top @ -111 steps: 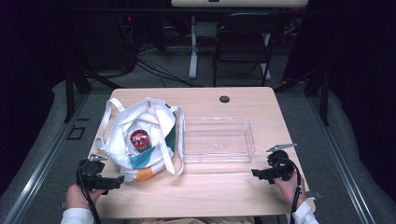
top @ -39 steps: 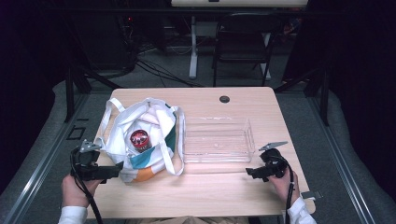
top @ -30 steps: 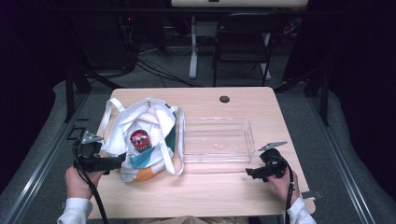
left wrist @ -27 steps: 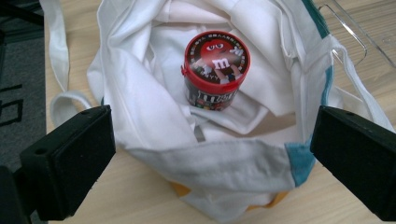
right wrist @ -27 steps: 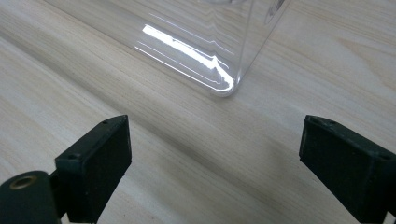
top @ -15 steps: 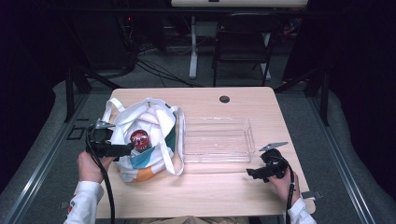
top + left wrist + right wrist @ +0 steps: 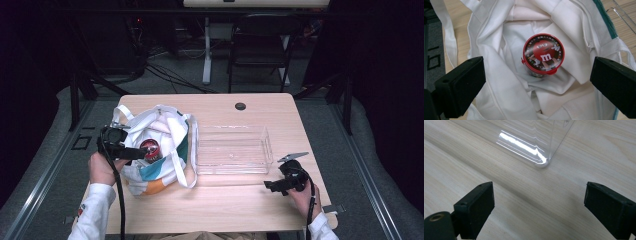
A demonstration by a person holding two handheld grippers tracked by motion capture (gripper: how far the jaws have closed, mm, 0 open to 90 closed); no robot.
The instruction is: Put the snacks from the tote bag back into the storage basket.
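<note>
Left tongs point(image 7: 537, 82) open over white tote bag point(image 7: 506, 37).
Red-lidded candy tub point(image 7: 543, 53) sits mid-frame, between jaws, untouched; right tongs point(image 7: 537, 210) open above tabletop point(image 7: 519, 202), lower right.

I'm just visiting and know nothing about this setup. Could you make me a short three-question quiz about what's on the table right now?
1. Multiple choice: What sits inside the white tote bag? A) a red-lidded candy tub B) a green bottle C) a banana
2. True or false: The clear plastic tray has objects in it.
3. Fill in: The left gripper hangs over the ____ with its jaws apart.

Key
1. A: the red-lidded candy tub stands upright among the bag's folds.
2. False: the tray holds nothing.
3. Bag. The right gripper is also open, low over the table near the tray's corner.
</note>
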